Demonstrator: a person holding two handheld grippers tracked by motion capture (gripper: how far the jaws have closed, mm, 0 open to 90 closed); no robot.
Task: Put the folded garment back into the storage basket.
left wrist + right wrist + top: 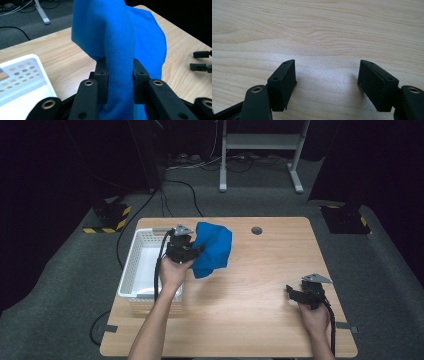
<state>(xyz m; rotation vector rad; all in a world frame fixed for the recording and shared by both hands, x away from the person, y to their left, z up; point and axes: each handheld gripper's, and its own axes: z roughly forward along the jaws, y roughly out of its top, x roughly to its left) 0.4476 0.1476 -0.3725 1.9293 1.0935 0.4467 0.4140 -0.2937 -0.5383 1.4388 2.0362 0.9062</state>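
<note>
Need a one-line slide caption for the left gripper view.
Left gripper shut on a blue cloth, white basket beside it.

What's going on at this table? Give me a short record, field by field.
Held item: blue cloth, bunched, lifted above the table
Left gripper: jaws clamped on a fold of the cloth
Right gripper: jaws apart, nothing between them, low over bare wood
Basket: white perforated basket at the table's left edge, beside the cloth
Surface: wooden table

Blue cloth (117,32): soft, matt weave. Beside it, basket (131,265): white perforated plastic. Table (260,285): smooth, light wood grain.
</note>
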